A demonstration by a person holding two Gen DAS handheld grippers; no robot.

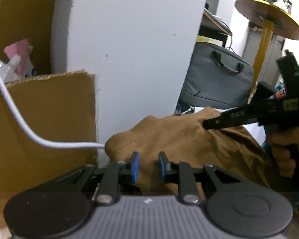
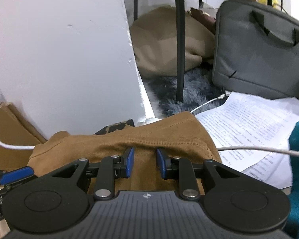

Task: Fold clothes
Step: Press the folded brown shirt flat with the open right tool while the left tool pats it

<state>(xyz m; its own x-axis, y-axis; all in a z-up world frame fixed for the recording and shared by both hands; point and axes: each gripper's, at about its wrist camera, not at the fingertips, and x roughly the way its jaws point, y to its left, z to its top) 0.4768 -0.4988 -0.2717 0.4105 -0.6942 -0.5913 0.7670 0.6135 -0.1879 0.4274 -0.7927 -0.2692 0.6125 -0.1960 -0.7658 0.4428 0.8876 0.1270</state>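
Both tongs part-open astride brown garment (image 2: pixel 149 139) hem: left gripper (image 1: pixel 148 166), right gripper (image 2: pixel 144 162). Whether pads pinch cloth, cannot tell; probably paired to carry the fold.

The floor (image 2: pixel 149 91) carries printed sheets (image 2: pixel 247 123), a shaggy rug (image 2: pixel 191 91) and a grey bag (image 2: pixel 261 55)

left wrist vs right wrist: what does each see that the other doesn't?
Left wrist only: cardboard box, spray bottle, yellow stand, the hand holding the right gripper.
Right wrist only: printed papers, shaggy rug, black chair leg, beige bundle.
Both: brown garment, grey laptop bag, white wall, white cable.
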